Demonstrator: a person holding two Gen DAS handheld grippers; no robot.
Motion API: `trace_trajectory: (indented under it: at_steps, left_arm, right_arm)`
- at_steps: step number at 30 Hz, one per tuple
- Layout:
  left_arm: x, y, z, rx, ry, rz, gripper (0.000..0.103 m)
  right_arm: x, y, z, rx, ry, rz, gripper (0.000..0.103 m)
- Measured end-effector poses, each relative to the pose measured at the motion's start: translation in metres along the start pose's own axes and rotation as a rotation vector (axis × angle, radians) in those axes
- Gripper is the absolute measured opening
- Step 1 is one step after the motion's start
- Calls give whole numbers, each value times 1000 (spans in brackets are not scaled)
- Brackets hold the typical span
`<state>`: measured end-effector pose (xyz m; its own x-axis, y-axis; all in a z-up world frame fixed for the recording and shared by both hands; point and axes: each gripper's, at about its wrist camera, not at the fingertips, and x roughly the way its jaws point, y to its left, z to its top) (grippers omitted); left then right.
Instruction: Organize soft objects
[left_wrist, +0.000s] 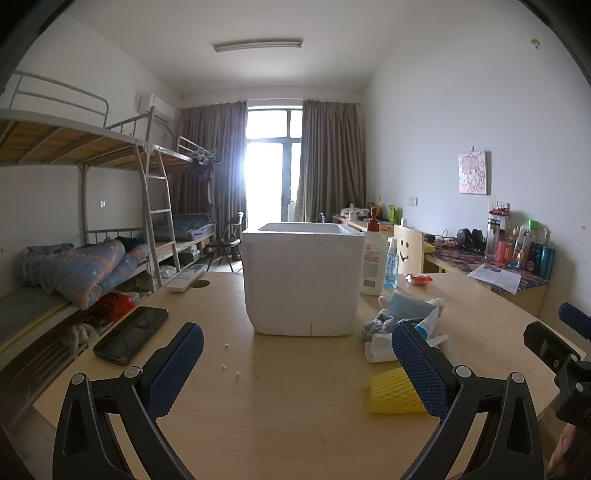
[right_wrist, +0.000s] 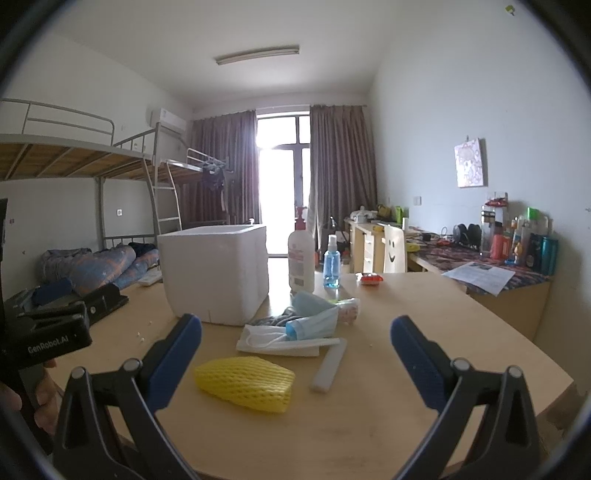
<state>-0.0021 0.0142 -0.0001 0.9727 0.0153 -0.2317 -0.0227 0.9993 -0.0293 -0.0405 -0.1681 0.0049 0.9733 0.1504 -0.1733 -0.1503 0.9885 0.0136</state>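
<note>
A white foam box (left_wrist: 301, 278) stands open-topped on the wooden table (left_wrist: 280, 398); it also shows in the right wrist view (right_wrist: 216, 273). Right of it lies a pile of soft things: blue face masks (right_wrist: 314, 321), a grey sock (left_wrist: 380, 325), white foam sheets (right_wrist: 280, 343), a white foam strip (right_wrist: 328, 365) and a yellow foam net (right_wrist: 245, 382), the net also in the left wrist view (left_wrist: 393, 395). My left gripper (left_wrist: 295, 363) is open and empty, in front of the box. My right gripper (right_wrist: 295, 360) is open and empty, just above the yellow net.
A black phone (left_wrist: 131, 334) lies at the table's left. A lotion pump bottle (right_wrist: 301, 258), a blue spray bottle (right_wrist: 331, 264) and a red packet (right_wrist: 370, 278) stand behind the pile. Bunk beds (left_wrist: 92, 229) are left, a cluttered desk (right_wrist: 491, 266) right.
</note>
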Motion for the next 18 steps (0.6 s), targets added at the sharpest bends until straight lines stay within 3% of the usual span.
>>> trace_trajectory:
  at_steps: [18]
  left_arm:
    - [0, 1, 1, 1, 4, 2, 102]
  right_arm:
    - [1, 1, 1, -2, 6, 0, 103]
